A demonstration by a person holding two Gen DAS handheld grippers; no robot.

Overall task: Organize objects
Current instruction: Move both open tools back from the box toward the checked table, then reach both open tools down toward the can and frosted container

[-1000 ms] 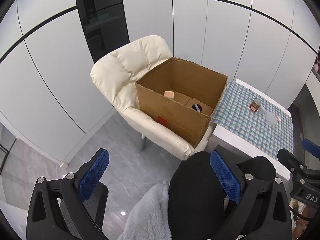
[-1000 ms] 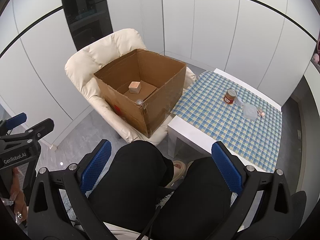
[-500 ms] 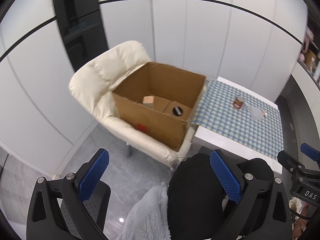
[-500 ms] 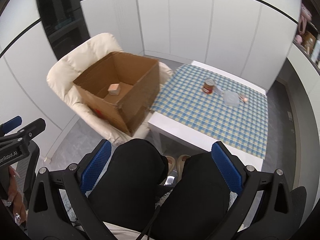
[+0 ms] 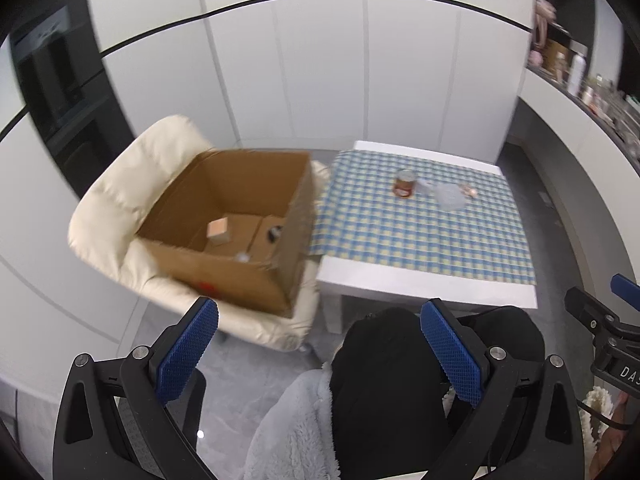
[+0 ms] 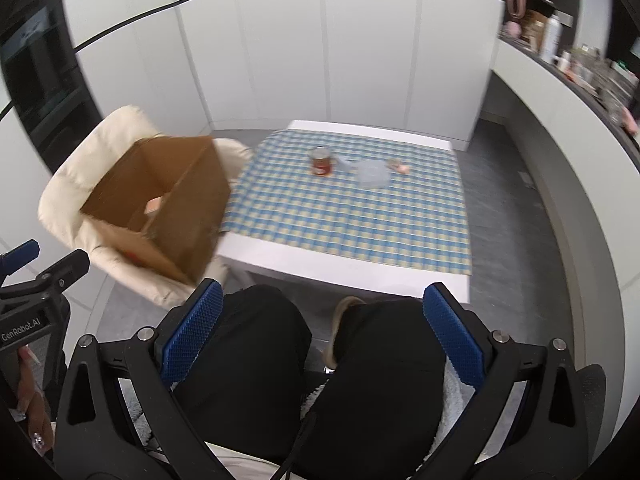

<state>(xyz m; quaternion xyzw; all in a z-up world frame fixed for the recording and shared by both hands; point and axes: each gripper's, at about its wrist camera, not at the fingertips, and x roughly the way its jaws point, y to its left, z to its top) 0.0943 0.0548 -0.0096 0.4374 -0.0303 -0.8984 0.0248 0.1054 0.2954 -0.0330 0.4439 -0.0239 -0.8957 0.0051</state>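
An open cardboard box [image 5: 240, 276] [image 6: 176, 216] rests on a cream armchair [image 5: 120, 188] [image 6: 68, 196]; a small tan block [image 5: 218, 229] [image 6: 153, 205] and a dark round item [image 5: 274, 233] lie inside. On the checked tablecloth [image 5: 420, 232] [image 6: 352, 216] stand a red can [image 5: 404, 184] [image 6: 321, 161], a clear plastic container [image 5: 450, 196] [image 6: 372, 174] and a small pink item [image 5: 469, 191] [image 6: 400, 168]. My left gripper [image 5: 320, 356] and right gripper [image 6: 320, 344] are both open and empty, held low over the person's black-clad knees, far from the table.
White cabinet doors line the back wall. A curved white counter [image 6: 560, 92] with bottles and jars runs along the right. A dark glass panel [image 5: 60, 92] stands at the left. Grey floor lies between chair and knees. A grey fleece [image 5: 292, 432] covers the lap.
Both views have swung to the right: the box and chair slid leftward in frame and the table now sits near the centre. The jaws stay open and empty.
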